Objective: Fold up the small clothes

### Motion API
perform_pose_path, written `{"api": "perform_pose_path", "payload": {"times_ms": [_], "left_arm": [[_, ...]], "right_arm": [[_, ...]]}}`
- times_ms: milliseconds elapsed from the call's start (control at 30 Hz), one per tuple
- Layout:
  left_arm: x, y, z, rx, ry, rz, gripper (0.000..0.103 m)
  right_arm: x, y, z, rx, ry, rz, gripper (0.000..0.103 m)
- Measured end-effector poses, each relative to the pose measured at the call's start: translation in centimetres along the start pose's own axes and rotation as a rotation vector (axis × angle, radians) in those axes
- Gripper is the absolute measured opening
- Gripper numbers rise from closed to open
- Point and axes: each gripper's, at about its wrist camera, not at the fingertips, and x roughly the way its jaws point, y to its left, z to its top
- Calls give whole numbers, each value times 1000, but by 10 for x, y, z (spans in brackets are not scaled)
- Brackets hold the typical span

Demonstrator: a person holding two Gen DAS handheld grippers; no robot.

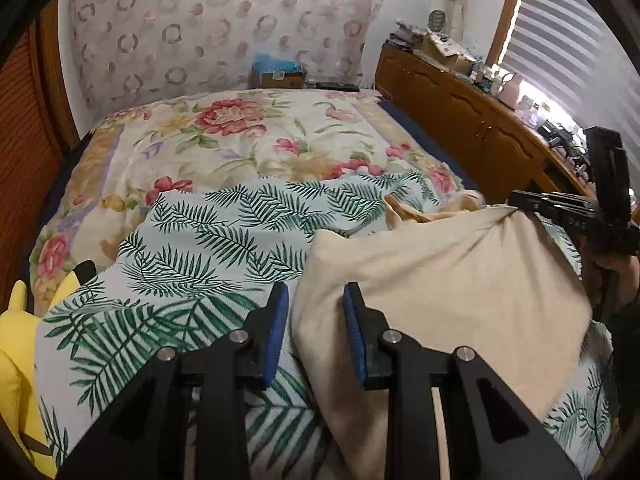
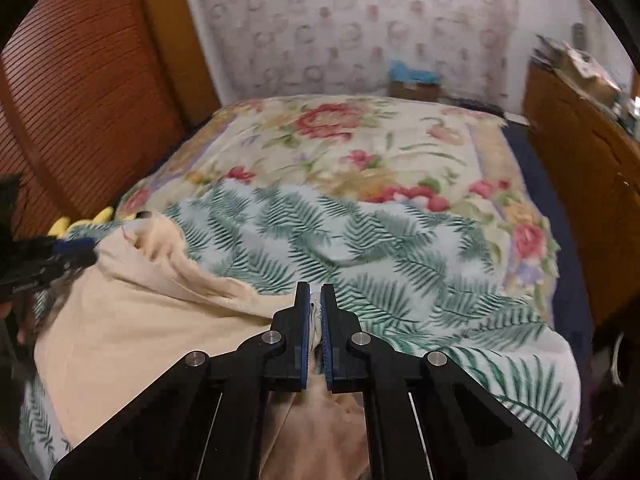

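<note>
A beige garment lies on a palm-leaf cloth spread over the bed. My left gripper is open, its blue pads astride the garment's left edge, not closed on it. My right gripper is shut on a bunched corner of the beige garment and lifts it off the cloth. In the left wrist view the right gripper shows at the right, pinching the garment's raised far corner. In the right wrist view the left gripper shows at the far left by the garment's other corner.
A floral quilt covers the far bed. A yellow plush toy lies at the left edge. A wooden cabinet with clutter runs along the right under a window. A cardboard box sits at the wall. A wooden slatted panel stands left.
</note>
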Motion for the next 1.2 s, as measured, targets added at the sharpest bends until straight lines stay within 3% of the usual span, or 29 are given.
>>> {"api": "perform_pose_path", "payload": {"times_ms": [100,133,167,200,233,267,367,533,800,1033,1100,1200], "left_arm": [[-15,-4,-7,4,-19,-19,28],[-20,-6,-11,9,-19,-24,29],[-23,-8,-14,12,-15,-29,30],[-26,-9,-18,18,-9,-31,31],[-28,-11,-21,21,-6,-28,31],[-30,-12,-24,22,1,-22,32],[-28,-13,-34,21,28,-6,33],[-14,-9,-44,-24,74,-2,36],[-6,-20,-44,-27,54,59,41],[-3,-18,-37,-41,79,5,39],[-2,-20,-37,-44,79,-18,38],[-1,-23,-35,-54,81,-45,33]], "right_arm": [[-10,9,-1,-32,-16,-32,4],[-14,13,-2,-48,-23,-54,13],[-17,17,-3,-63,-25,-74,29],[-22,20,-5,-72,-26,-72,39],[-29,24,-9,-80,-33,-53,58],[-33,26,-12,-84,-37,-47,69],[-44,33,-25,-87,-31,-34,77],[-45,37,-46,-61,12,-18,79],[-28,31,-65,-11,63,13,79],[-28,30,-68,8,52,42,79],[-29,30,-69,7,51,48,76],[-31,34,-69,-4,54,67,63]]}}
